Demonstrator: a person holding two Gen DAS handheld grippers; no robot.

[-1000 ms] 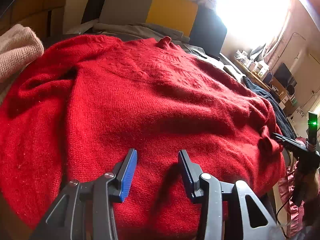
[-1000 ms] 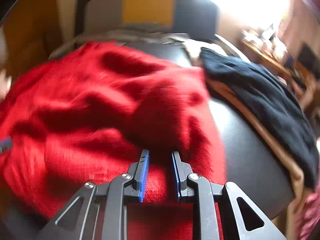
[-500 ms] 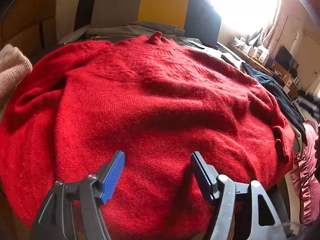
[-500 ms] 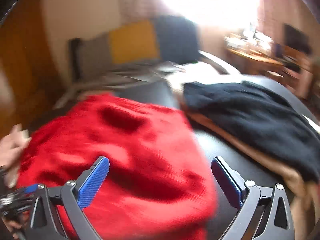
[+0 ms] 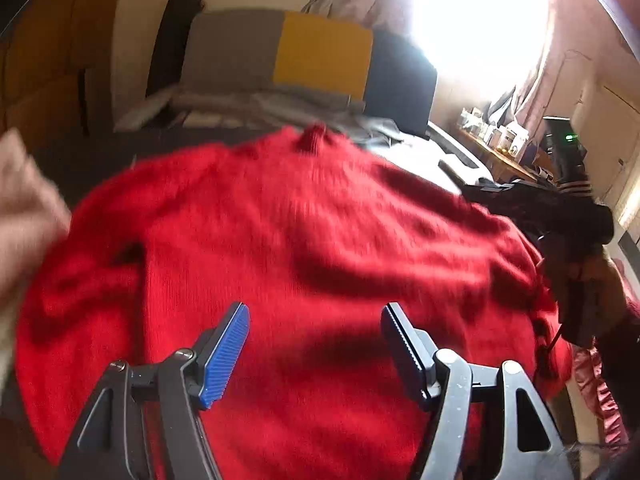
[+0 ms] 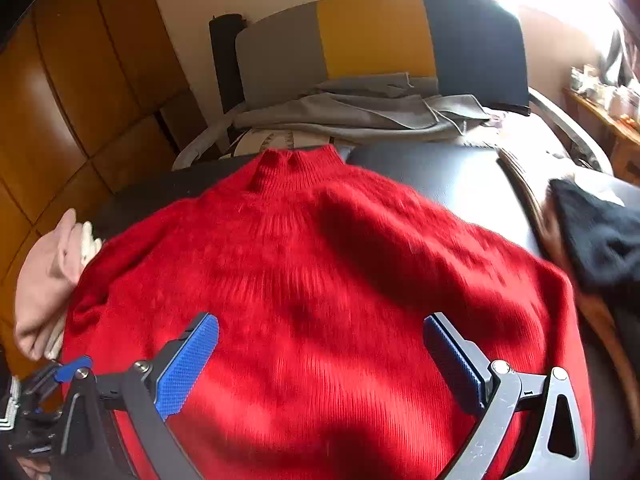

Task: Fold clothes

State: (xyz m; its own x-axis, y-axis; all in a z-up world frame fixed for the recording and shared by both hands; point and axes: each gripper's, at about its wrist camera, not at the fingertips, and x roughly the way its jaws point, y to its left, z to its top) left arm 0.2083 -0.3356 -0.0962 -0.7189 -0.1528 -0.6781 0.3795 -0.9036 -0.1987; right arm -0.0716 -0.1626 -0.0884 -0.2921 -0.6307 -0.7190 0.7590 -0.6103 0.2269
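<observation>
Left gripper: the left gripper (image 5: 314, 344) is seen with its jaws spread wide above the red sweater (image 5: 304, 264); nothing is gripped, and the blue pads (image 5: 226, 350) are held clear of the knit. The jaws were opened within the last second and have since been held at that width.

Right gripper: the right gripper (image 6: 320, 360) is shown spread as wide as it goes, nothing pinched between its fingers (image 6: 186, 364). Its jaws too have just been opened. Whether the fingertips brush the wool cannot be told.

Red sweater: the garment (image 6: 320, 300) is laid flat on a dark table (image 6: 440, 168), collar pointed away from the cameras, sleeves tucked in at both sides.

Left of the sweater: a pale pink garment (image 6: 44, 280) is seen bunched at the table's edge, touching the red knit.

Right of the sweater: a black garment (image 6: 600, 240) is laid over a brown one, just beside the sweater.

Background: grey clothing (image 6: 360, 112) is piled behind the collar, in front of a grey, yellow and dark blue headboard (image 6: 376, 36).
</observation>
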